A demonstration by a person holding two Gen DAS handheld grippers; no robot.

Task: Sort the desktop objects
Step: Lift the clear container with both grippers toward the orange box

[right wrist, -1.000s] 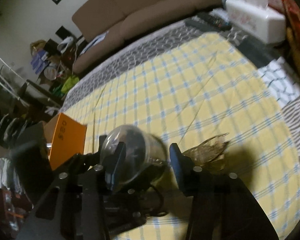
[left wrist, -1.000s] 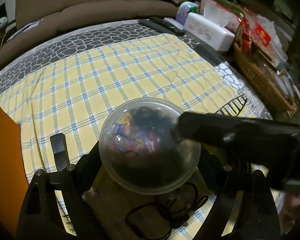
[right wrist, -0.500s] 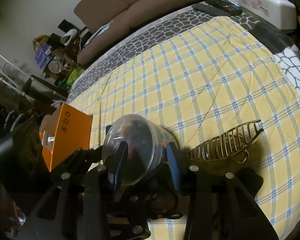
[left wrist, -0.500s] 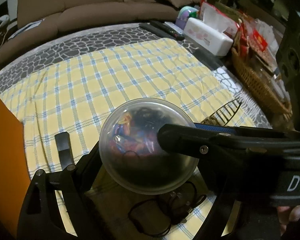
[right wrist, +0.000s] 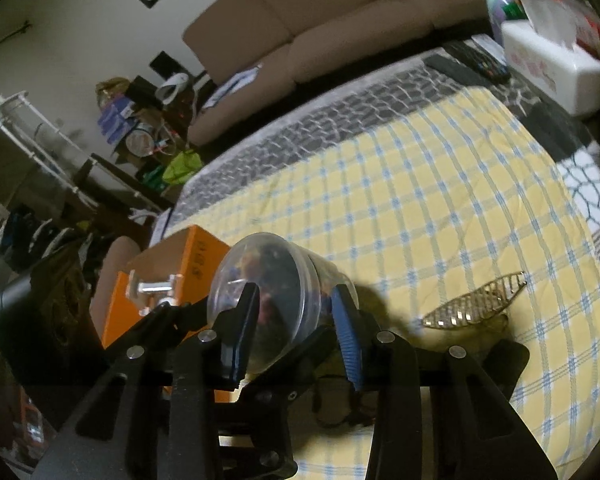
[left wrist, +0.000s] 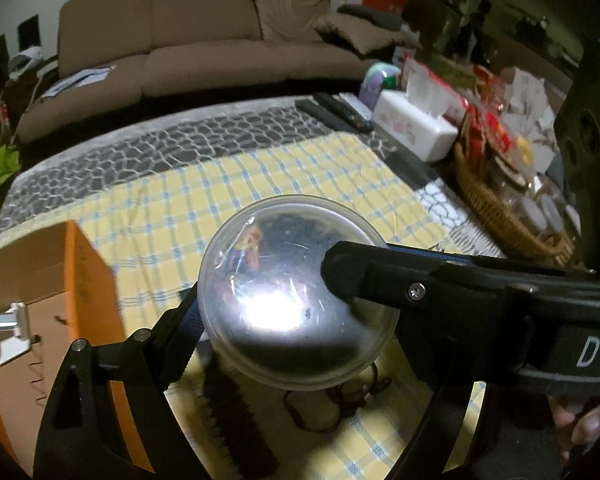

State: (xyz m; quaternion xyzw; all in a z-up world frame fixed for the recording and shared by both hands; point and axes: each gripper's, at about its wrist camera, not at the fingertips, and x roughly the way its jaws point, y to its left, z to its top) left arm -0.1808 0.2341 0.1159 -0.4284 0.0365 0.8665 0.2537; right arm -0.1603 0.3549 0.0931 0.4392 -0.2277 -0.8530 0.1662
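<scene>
A clear jar point(left wrist: 298, 300) of small coloured bits is held off the yellow checked cloth point(right wrist: 420, 200), w/ an orange box point(left wrist: 88, 264) close at its left, a gold wire holder point(right wrist: 474, 304) lying to its right & a black cable point(left wrist: 336, 404) coiled beneath it. The wicker basket point(left wrist: 500, 216) is seen only in the left wrist view; the gold holder only in the right. The jar body is clamped side-on by the left claw point(left wrist: 296, 320), angled down, while the lid end is gripped by the right claw point(right wrist: 296, 316), also tilted down, jaws closing.
</scene>
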